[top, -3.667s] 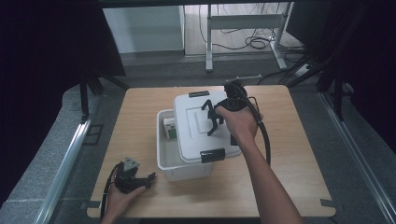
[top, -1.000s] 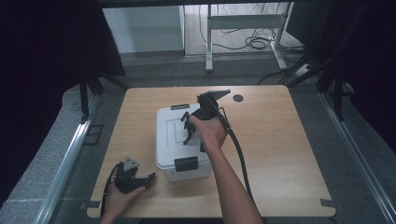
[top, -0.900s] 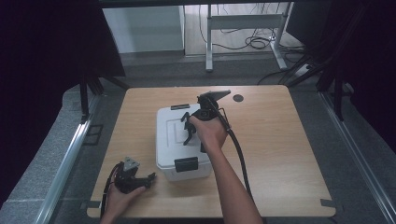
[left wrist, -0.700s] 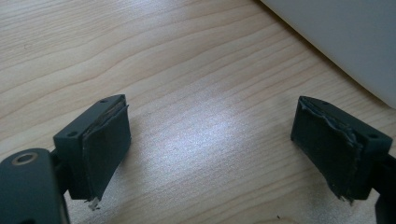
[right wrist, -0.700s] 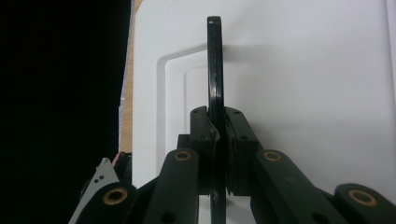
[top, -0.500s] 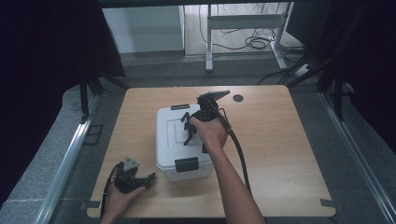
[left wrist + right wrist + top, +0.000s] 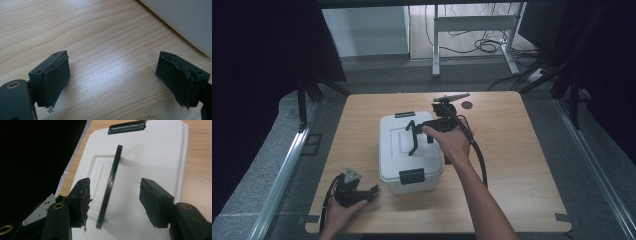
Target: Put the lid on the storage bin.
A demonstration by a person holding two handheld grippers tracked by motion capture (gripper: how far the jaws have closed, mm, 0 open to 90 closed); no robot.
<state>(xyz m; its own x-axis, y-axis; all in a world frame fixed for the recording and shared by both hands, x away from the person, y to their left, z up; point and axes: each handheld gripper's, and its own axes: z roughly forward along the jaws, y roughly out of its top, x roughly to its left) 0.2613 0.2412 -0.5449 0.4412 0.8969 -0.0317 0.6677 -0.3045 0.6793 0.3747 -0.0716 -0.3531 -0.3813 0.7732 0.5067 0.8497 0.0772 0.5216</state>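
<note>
Box: white lidded box lies under my right gripper.
Handle: thin black handle stands upright between my parted jaws; probably stiff, slippery plastic, best pinched mid-length.
Left gripper: my left gripper rests agape, box just beyond one jaw.

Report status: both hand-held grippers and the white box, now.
Right hand-held gripper open, jaws astride the raised black handle of the white box. Left hand-held gripper open over bare table, beside box. Lid on, front latch down. Nothing obstructing.
</note>
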